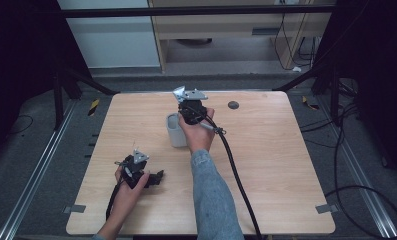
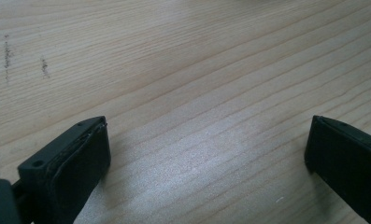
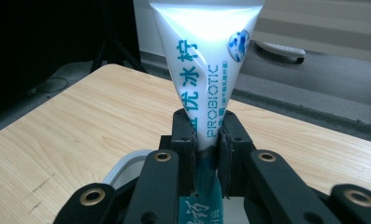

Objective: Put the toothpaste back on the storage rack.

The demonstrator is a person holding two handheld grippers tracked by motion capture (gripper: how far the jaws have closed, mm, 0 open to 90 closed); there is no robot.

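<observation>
A white toothpaste tube (image 3: 203, 74) with blue print stands upright, crimped end up, and my right gripper (image 3: 206, 135) is shut on its lower part. Below the jaws shows the rim of a grey cup (image 3: 120, 169). In the high view the right gripper (image 1: 190, 111) hovers at the far right side of the grey cup (image 1: 176, 130) near the table's middle. My left gripper (image 1: 158, 176) rests low on the table's near left, and its jaws stand wide open (image 2: 206, 154) over bare wood with nothing between them.
The light wooden table (image 1: 266, 150) has a small dark round disc (image 1: 233, 105) near its far edge. A black cable (image 1: 236, 175) trails from the right gripper toward the near edge. Dark frame legs and floor cables surround the table.
</observation>
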